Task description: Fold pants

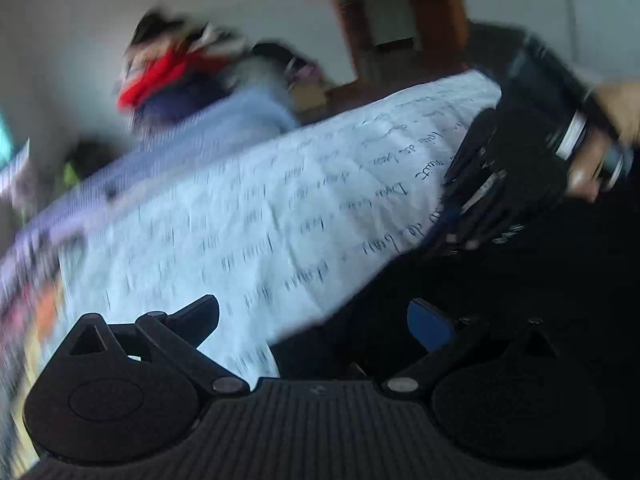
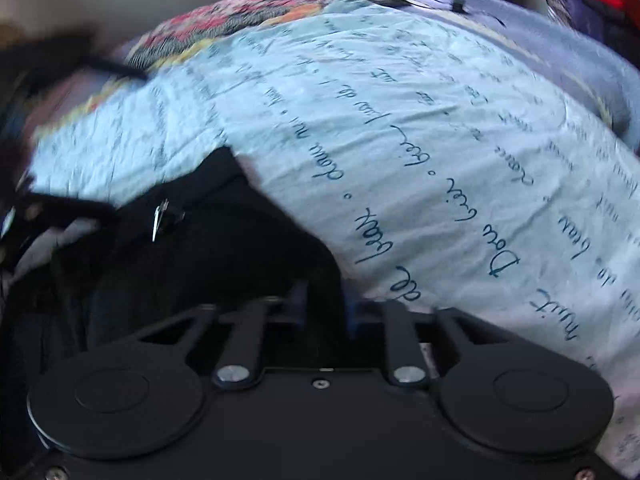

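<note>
Black pants (image 2: 192, 264) on the script-printed sheet (image 2: 420, 128) — soft, limp, light: best pinched at waistband corners; right hand-held gripper (image 2: 332, 304) nearly pressed together on fabric, left hand-held gripper (image 1: 316, 320) spread.

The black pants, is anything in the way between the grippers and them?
Nothing visible is. In the right wrist view the right gripper is shut on the black pants. In the left wrist view the left gripper is open, with the pants right at one finger, on the light sheet.
</note>
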